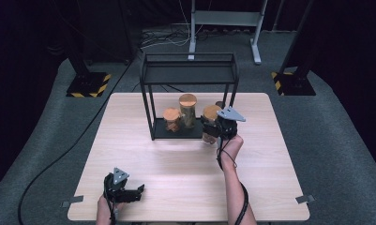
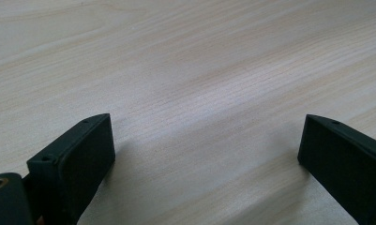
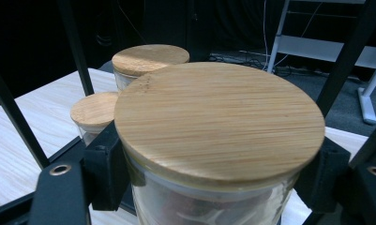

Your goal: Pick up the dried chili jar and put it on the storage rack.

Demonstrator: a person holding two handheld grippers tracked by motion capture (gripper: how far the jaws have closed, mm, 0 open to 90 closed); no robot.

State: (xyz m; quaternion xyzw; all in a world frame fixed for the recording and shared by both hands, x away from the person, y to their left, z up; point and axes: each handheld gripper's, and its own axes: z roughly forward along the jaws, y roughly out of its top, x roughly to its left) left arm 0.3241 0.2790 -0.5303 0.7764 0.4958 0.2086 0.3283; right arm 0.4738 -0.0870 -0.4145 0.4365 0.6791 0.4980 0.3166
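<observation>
the near jar (image 3: 218, 140), glass with a bamboo lid, sits clamped between the right gripper (image 1: 218, 126) jaws at the rack's (image 1: 189, 75) front right corner. two more lidded jars, a tall one (image 1: 187, 110) and a short one (image 1: 172, 119), stand on the rack's bottom shelf. the left gripper (image 1: 124, 190) rests low at the table's (image 1: 176, 159) front left, jaws spread wide over bare wood.

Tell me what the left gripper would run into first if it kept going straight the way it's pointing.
Probably only bare table: the open left gripper sits low, its jaws aimed along wood grain with nothing ahead as far as its view reaches.
</observation>
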